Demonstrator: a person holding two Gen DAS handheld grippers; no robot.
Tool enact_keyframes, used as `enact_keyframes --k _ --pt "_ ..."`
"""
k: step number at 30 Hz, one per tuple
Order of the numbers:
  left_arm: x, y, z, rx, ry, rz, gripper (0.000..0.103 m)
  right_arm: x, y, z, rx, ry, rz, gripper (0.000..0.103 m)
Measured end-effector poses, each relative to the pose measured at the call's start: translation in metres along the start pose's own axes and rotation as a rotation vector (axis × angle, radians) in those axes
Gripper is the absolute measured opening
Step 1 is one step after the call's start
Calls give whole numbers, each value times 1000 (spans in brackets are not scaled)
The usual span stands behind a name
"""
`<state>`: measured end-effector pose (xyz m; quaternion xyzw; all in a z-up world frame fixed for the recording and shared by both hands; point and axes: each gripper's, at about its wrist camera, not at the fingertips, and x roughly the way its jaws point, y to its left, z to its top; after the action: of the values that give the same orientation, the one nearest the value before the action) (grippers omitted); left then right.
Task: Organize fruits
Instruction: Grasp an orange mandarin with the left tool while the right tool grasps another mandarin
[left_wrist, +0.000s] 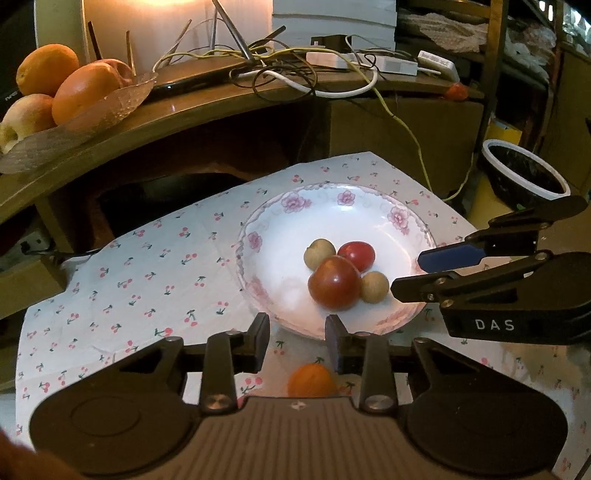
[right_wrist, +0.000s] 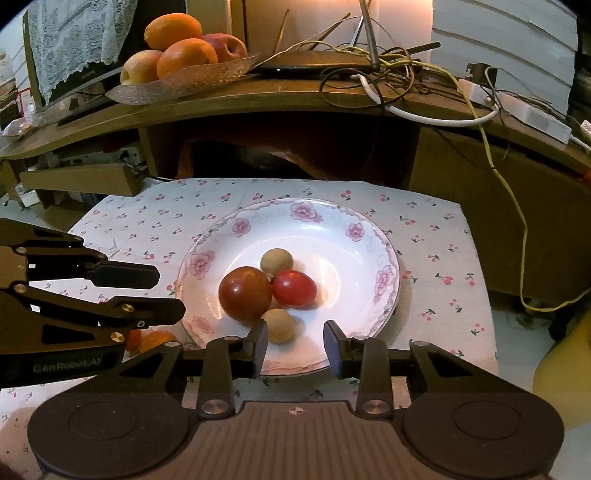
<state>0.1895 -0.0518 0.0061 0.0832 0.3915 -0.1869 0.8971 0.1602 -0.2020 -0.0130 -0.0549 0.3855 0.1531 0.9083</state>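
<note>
We hold both grippers low over the floral plate (right_wrist: 384, 258), which sits on the cherry-print cloth (left_wrist: 147, 266) covering the surface. The plate already carries a large dark-red tomato (right_wrist: 245, 293), a smaller bright-red tomato (right_wrist: 295, 288) and two small tan round fruits (right_wrist: 277, 261), all clustered and touching near its middle. One small orange fruit (left_wrist: 311, 380) lies on the cloth just outside the plate's near rim, directly beneath the left gripper (left_wrist: 297, 341); its fingers stand a little apart with nothing between them. The right gripper (right_wrist: 295, 345) hangs over the plate's near edge, its fingers likewise slightly parted and empty, the nearer tan fruit just ahead of them. By our judgement the orange is what remains. To take it well, we should spread the left fingers wider than the fruit, drop straight down so they straddle it, close gently at its widest part, then set it in bare plate space away from the cluster.
</note>
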Motion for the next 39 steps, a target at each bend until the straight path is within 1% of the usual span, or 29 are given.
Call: enact_keyframes --k 8,14,17,20,25,27,33,39 --pt "-11 9 -12 8 14 16 42 -5 9 -5 -17 15 41 36" --pt "-21 12 -26 42 33 14 42 -12 20 -12 -24 41 105 36" --pt "-25 15 -34 50 54 2 43 -17 28 -20 -42 62 150 40" --pt "-29 20 -42 53 75 -12 43 -20 38 -26 -67 83 194 42" --pt "-34 24 -49 53 89 -30 43 -19 56 -30 -118 105 253 46" --pt "-35 26 -50 49 90 -36 43 -16 61 -31 -133 117 265 50" --pt "-36 32 -56 40 99 -41 44 -4 75 -34 -174 146 275 50" --pt "-37 33 -57 32 100 -54 44 10 79 -36 -170 185 261 49"
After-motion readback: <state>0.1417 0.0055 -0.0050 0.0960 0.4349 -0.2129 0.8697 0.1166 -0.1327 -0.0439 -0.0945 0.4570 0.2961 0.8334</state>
